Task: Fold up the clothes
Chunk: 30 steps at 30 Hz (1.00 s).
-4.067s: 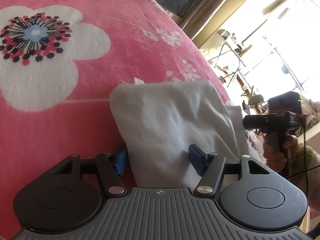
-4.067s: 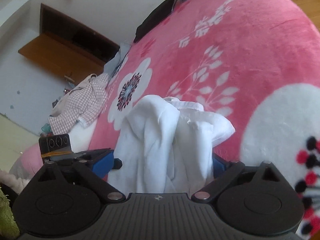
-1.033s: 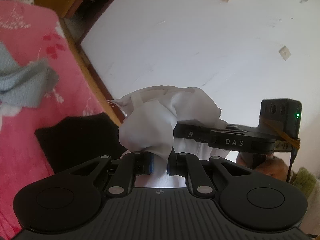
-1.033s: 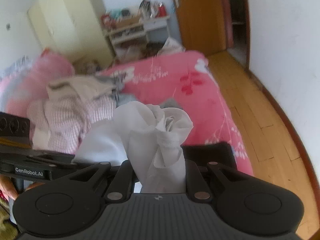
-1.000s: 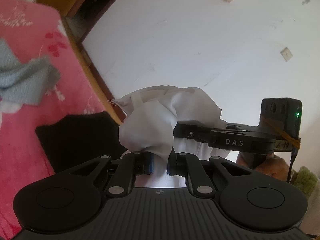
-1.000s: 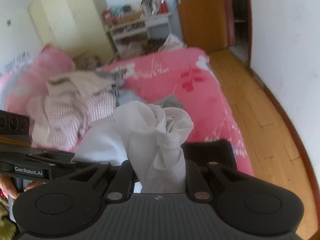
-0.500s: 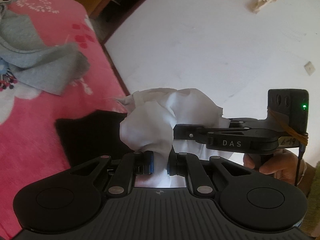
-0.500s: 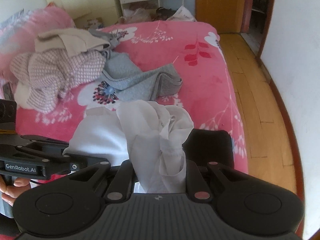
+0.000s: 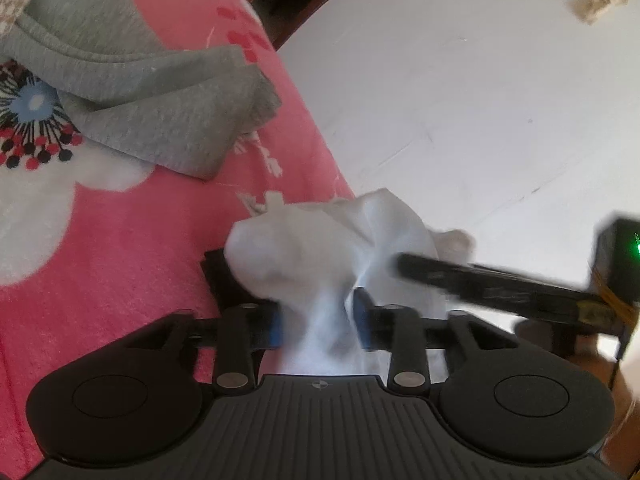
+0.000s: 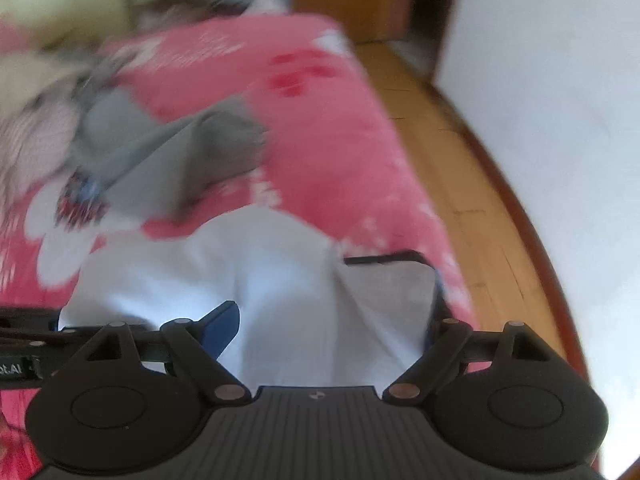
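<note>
While lowering: white garment [image 9: 340, 240] lay bunched between my jaws, over the pink bed [image 9: 120, 240].
Left gripper [image 9: 318, 320]: opening, cloth between.
Right gripper [image 10: 332, 320]: spread, opening, cloth loose.

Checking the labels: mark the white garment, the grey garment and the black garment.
white garment [image 9: 320, 240]: left wrist view, on the bunched top.
grey garment [image 9: 160, 112]: left wrist view, on the folded middle.
black garment [image 9: 218, 276]: left wrist view, on the exposed edge under the white one.
</note>
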{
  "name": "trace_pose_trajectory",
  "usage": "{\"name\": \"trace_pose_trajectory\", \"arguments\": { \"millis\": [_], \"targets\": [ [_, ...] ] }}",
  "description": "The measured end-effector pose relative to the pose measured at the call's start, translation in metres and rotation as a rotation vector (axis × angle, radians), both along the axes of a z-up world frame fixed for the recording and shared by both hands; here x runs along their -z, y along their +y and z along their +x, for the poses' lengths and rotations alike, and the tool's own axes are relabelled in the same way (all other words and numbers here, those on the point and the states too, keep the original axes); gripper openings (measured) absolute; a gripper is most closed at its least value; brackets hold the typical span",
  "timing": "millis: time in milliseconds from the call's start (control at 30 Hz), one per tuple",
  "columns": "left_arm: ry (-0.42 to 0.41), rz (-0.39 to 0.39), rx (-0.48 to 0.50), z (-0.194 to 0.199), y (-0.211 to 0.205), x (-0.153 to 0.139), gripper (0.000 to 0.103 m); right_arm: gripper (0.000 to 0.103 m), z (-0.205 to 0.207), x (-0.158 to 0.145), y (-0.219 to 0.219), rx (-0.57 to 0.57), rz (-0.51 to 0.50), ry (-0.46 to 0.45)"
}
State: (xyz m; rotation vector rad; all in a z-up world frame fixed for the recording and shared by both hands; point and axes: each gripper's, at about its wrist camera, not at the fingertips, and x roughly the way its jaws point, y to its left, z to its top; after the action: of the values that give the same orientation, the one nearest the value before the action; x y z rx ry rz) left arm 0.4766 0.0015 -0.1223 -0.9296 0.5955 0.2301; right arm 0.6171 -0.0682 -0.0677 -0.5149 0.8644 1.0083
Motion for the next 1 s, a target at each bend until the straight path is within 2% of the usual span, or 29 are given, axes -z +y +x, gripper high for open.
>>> {"name": "trace_pose_trajectory", "arguments": {
  "millis": [33,100,200,233,267,300,367,433,533,600,667,700,767,867,933,1000],
  "targets": [
    [0.001,-0.004,-0.001,-0.001,0.002,-0.001,0.041,0.096,0.007,-0.006,-0.012,0.059,0.041,0.011],
    [0.006,-0.01,0.0,-0.002,0.006,-0.002,0.047,0.098,0.018,-0.024,-0.046,0.183,0.145,0.023],
    [0.012,-0.021,-0.005,-0.006,0.013,-0.001,0.054,0.097,0.024,-0.056,-0.108,0.465,0.277,-0.006],
    [0.013,-0.022,-0.006,-0.007,0.015,-0.001,0.055,0.091,0.019,-0.066,-0.127,0.537,0.309,-0.005],
    [0.014,-0.018,-0.004,-0.009,0.016,-0.001,0.055,0.084,0.011,-0.073,-0.142,0.563,0.34,0.0],
    [0.015,-0.014,-0.001,-0.01,0.017,-0.002,0.055,0.071,0.0,-0.08,-0.153,0.556,0.357,0.01],
    [0.02,0.001,0.008,-0.012,0.017,-0.002,0.055,0.06,-0.025,-0.08,-0.158,0.497,0.332,0.041],
    [0.032,0.032,0.023,-0.009,0.014,-0.002,0.055,0.039,-0.047,-0.071,-0.155,0.424,0.281,0.081],
    [0.045,0.071,0.042,-0.004,0.009,-0.001,0.055,0.029,-0.063,-0.03,-0.129,0.324,0.133,0.112],
    [0.054,0.091,0.051,0.0,0.007,0.0,0.055,0.029,-0.053,-0.001,-0.117,0.374,0.064,0.096],
    [0.06,0.097,0.062,0.002,0.008,0.0,0.055,0.029,-0.029,0.023,-0.119,0.527,0.026,0.083],
    [0.06,0.097,0.069,0.002,0.009,0.0,0.055,0.029,-0.019,0.026,-0.128,0.613,0.059,0.098],
    [0.061,0.096,0.082,0.004,0.011,0.001,0.055,0.031,-0.012,0.015,-0.15,0.758,0.189,0.13],
    [0.067,0.091,0.085,0.006,0.013,0.003,0.055,0.039,-0.044,-0.022,-0.184,0.896,0.369,0.132],
    [0.072,0.087,0.083,0.006,0.014,0.005,0.055,0.042,-0.076,-0.035,-0.193,0.949,0.393,0.152],
    [0.077,0.082,0.082,0.008,0.015,0.005,0.055,0.042,-0.112,-0.03,-0.202,0.987,0.377,0.24]
  ]
}}
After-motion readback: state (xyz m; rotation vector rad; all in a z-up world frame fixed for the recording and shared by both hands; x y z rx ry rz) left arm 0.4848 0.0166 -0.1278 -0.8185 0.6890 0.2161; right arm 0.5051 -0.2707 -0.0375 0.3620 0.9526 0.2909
